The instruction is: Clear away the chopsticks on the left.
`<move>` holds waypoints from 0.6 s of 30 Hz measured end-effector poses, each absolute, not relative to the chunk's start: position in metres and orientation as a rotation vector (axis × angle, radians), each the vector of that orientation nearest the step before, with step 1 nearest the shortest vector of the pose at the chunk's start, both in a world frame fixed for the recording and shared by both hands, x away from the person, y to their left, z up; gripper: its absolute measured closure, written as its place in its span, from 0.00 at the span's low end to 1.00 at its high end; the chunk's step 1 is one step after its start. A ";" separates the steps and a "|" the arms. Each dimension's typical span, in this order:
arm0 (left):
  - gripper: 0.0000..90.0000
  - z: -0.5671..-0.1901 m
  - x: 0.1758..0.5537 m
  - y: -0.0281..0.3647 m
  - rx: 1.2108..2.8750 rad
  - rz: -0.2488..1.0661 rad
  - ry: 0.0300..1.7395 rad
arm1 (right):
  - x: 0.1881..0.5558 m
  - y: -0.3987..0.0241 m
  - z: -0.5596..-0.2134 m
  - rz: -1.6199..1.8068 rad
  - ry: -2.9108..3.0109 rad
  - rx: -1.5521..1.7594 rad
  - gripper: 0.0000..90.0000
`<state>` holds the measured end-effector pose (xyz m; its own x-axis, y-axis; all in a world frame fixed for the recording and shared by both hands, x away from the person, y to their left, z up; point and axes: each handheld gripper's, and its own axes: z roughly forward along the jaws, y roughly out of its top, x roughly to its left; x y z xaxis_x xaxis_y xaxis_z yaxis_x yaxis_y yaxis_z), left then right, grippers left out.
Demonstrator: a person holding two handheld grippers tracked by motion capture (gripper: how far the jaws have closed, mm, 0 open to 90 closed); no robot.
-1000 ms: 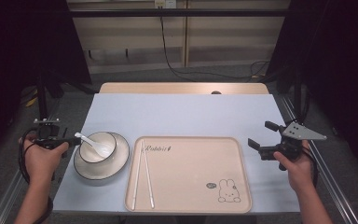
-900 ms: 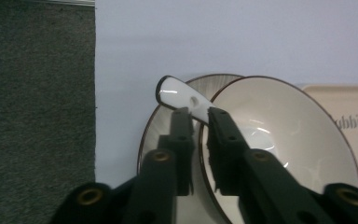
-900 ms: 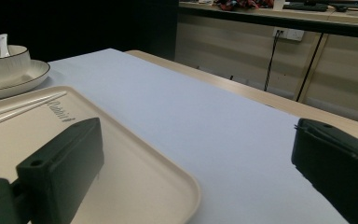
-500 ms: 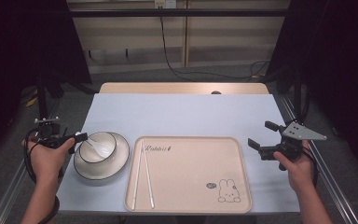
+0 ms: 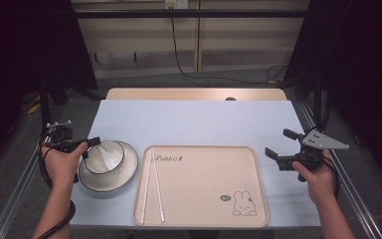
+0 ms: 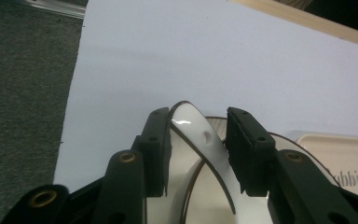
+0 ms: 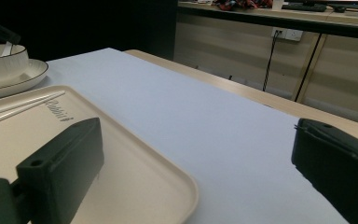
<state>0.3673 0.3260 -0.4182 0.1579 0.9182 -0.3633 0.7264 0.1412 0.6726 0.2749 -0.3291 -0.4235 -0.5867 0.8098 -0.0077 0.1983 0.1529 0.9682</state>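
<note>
Spoon (image 6: pixel 193 128) handle sits between the left gripper's (image 5: pixel 90 144) jaws, not yet firmly pinched.

It rests in the bowl (image 5: pixel 104 160) on the plate (image 5: pixel 124 174), left of the tray (image 5: pixel 204 219); those jaws have just been closing (one pad touches). Next, I judge: clamp, then lift. Right gripper (image 5: pixel 278 149) hangs agape, empty.

Bowl (image 5: pixel 113 157) and plate (image 5: pixel 110 183): white glazed ceramic with a thin dark rim line, glossy, highlight visible on the bowl wall (image 6: pixel 193 133). Spoon (image 5: pixel 108 157): white, glossy. Tray (image 5: pixel 204 186): cream plastic, smooth, satin sheen. Chopsticks (image 5: pixel 151 191): pale, smooth. Table (image 5: pixel 194 122): matt pale blue sheet over light wood at the far edge. Left gripper (image 6: pixel 198 144) fingers (image 6: pixel 158 140): matt black plastic with brass-coloured inserts. Floor (image 6: pixel 23 93): grey, rough carpet texture
</note>
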 end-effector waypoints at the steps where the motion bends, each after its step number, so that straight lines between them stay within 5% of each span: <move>1: 0.71 -0.417 0.367 0.327 1.647 0.300 1.594 | 0.275 -0.329 -0.423 1.462 1.890 0.953 0.02; 10: 0.94 -0.399 0.365 0.316 1.570 0.267 1.538 | 0.275 -0.330 -0.424 1.455 1.891 0.956 0.02; 18: 0.95 -0.380 0.360 0.306 1.577 0.276 1.437 | 0.275 -0.330 -0.423 1.463 1.887 0.956 0.02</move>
